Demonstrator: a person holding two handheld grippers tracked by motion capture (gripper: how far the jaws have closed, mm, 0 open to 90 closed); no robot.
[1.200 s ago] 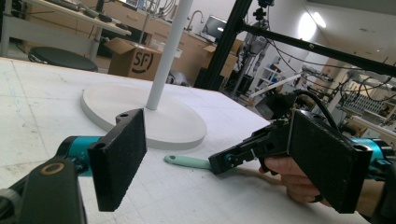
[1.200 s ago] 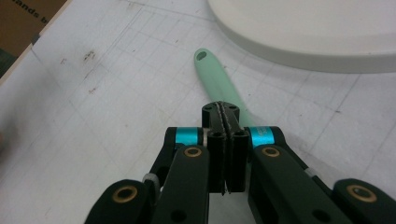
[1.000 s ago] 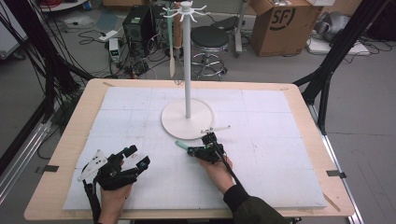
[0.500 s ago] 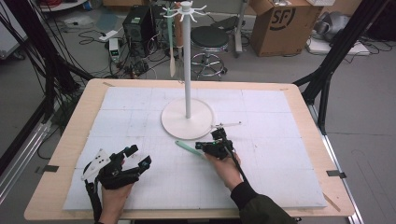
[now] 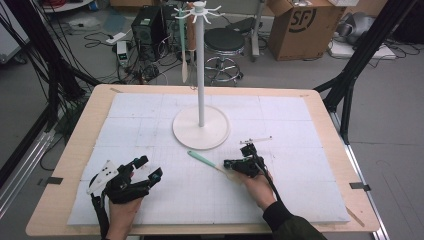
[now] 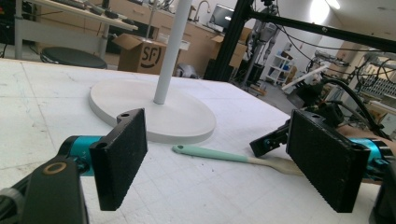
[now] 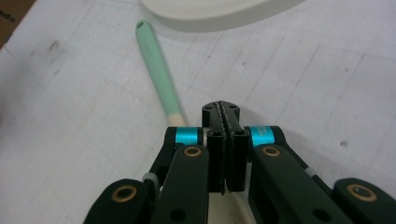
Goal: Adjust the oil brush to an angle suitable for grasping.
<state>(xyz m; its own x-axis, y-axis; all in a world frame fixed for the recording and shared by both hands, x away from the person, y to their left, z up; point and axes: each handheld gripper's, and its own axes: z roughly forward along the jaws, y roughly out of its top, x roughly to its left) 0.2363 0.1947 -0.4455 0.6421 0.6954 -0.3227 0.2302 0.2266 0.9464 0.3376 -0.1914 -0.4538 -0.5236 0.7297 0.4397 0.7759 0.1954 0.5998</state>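
On the tabletop (image 5: 300, 200) a spatula (image 5: 202, 159) is held flat by the closed right claw (image 5: 231, 164); the left claw (image 5: 150, 169) is kept apart, empty.

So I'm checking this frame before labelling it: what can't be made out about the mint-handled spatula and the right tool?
- The mint-handled spatula: its cream blade end passes under the right tool in the right gripper view, so its shape stays hidden.
- Whether the shut jaws pinch that blade: hidden by the tool's body and the hand in the high view.
- Left gripper view: the left tool's near pad covers the blade.
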